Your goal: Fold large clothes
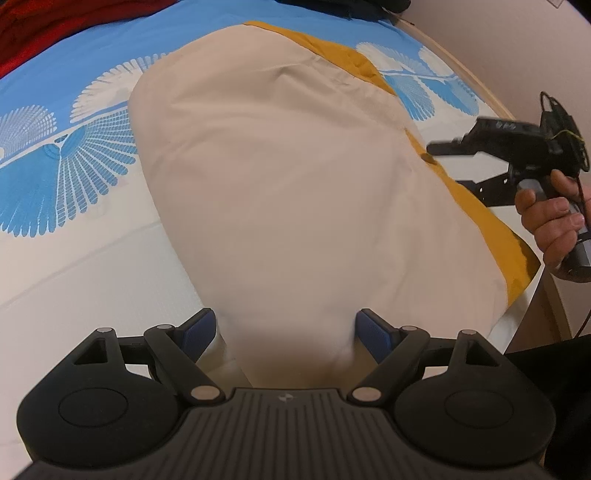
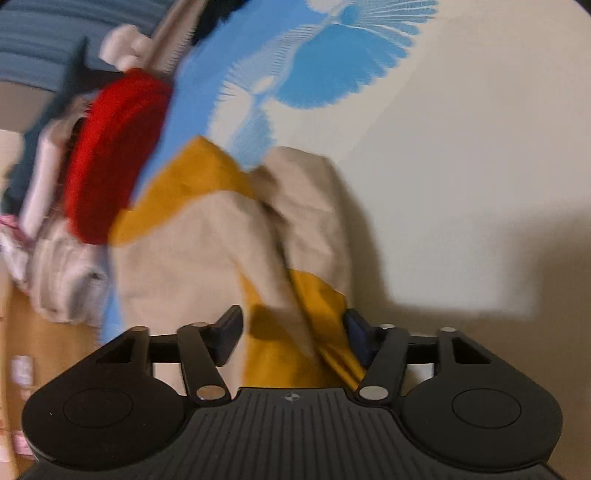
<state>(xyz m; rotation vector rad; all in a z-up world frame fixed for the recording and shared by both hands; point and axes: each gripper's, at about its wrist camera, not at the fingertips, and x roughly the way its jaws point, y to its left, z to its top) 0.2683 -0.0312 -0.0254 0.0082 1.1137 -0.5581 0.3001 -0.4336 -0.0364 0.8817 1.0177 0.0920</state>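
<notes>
The beige garment [image 1: 280, 206], lined or backed in mustard yellow, is spread lengthwise on the bed [image 1: 74, 280], and every place below is given from it. Nearest the left wrist camera, its near end is seen between the blue pads of the left gripper [image 1: 286, 332]; the jaws are spread wide, and whether the pads press on the cloth cannot be told. To the left of the garment a broad stretch of white and blue patterned sheet lies bare. To its right only a narrow strip of sheet is left before the bed's rounded edge [image 1: 476, 92], with a pale wall beyond. A mustard border is exposed along the garment's right side and at its far end. Past the far end, dark red cloth [image 1: 33, 26] is seen at the far left corner.

The right gripper [image 1: 458, 162] is held by a hand [image 1: 550, 218] just beside the garment's right edge, tilted downward toward the cloth, with a cable trailing from it. In its own blurred view the jaws are released and stand apart [image 2: 291, 328]; a mustard fold lies between them and rests against the right pad, while the left pad is clear of it. Beyond the garment in that view, a red rolled cloth [image 2: 114, 155] and pale piled laundry [image 2: 62, 280] are seen at the bed's side.
</notes>
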